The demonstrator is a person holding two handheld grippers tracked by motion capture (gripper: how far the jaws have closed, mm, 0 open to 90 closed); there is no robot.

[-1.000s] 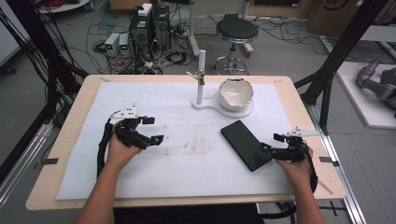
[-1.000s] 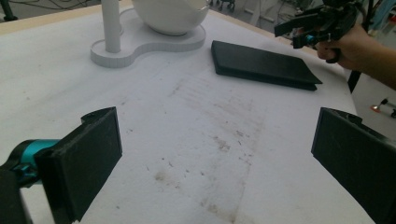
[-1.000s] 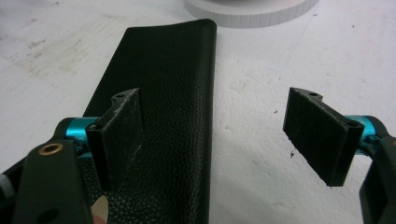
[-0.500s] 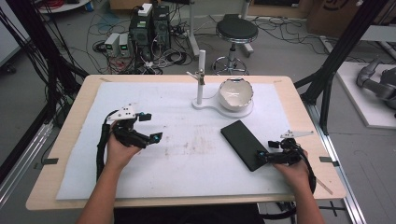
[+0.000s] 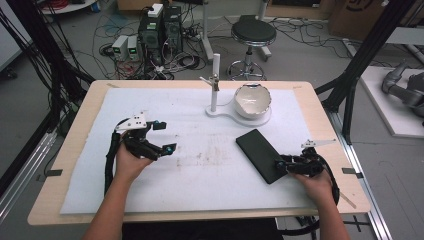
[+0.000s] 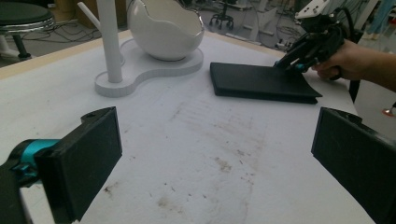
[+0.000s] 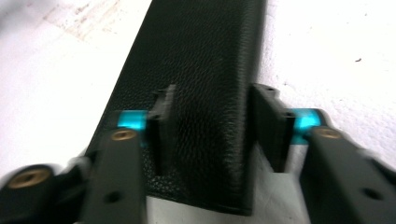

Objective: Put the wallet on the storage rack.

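Left gripper: hovered over the left half of the bench, jaws spread wide with nothing between them; it sat a little nearer the middle than a second earlier, and its view looked across the white mat toward the far right side.

Stand: a white post on a flat base with a white bowl stood near the bench's far edge, right of centre; unmoved.

Black case: lay flat on the mat toward the bench's right edge, slanting from the middle toward the near right corner; it kept the same place across the second.

Right gripper: a second earlier it stood just off the case's near end; by this moment it had slid in, one jaw over the leather-grained top and the other beside its edge, straddling the case but apparently not yet pressed tight.

Meaning: the reach seemed finished; the pinch and lift of the case looked like the step due next.
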